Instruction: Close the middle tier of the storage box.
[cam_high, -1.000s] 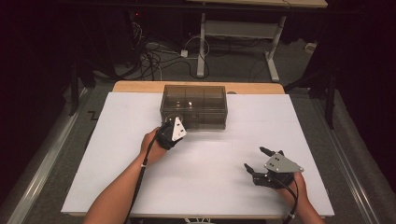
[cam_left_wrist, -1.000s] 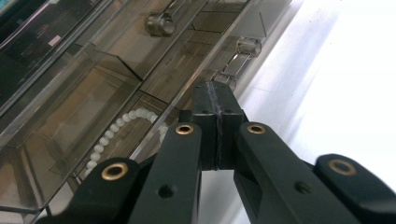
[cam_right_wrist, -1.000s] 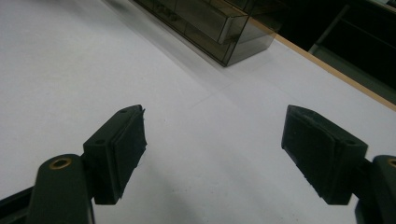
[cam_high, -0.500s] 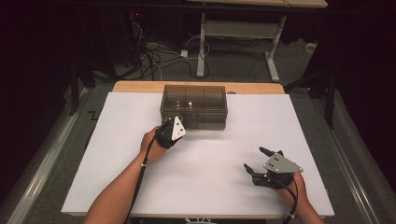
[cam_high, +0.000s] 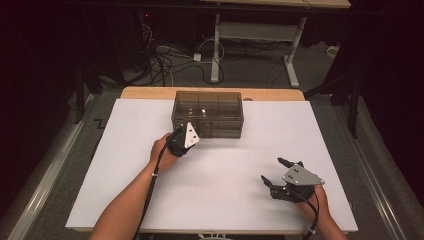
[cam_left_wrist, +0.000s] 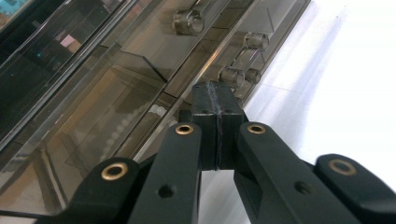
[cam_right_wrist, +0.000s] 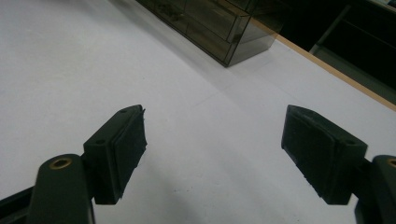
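Observation:
A smoky see-through drawer cabinet (cam_high: 207, 107) stands at the back middle of the white table (cam_high: 125, 165). My left gripper (cam_high: 191, 132) is at the cabinet's front, low on its left side. In the left gripper view its jaws (cam_left_wrist: 216, 93) are pressed together with nothing between the pads, just short of several clear drawer knobs (cam_left_wrist: 232, 76) on the cabinet (cam_left_wrist: 116, 84). My right gripper (cam_high: 271, 170) rests near the table's front right, open and holding nothing. In the right gripper view (cam_right_wrist: 215, 126) its pads stand wide apart over bare table, with the cabinet (cam_right_wrist: 210, 23) farther off.
A wooden table edge (cam_high: 150, 93) shows behind the white surface. Cables (cam_high: 165, 60) and a desk frame (cam_high: 250, 35) lie on the dark floor beyond. White table stretches between the two grippers and to the left.
The left gripper has crept slightly closer to the cabinet front. The right gripper has stayed where it was, still open.

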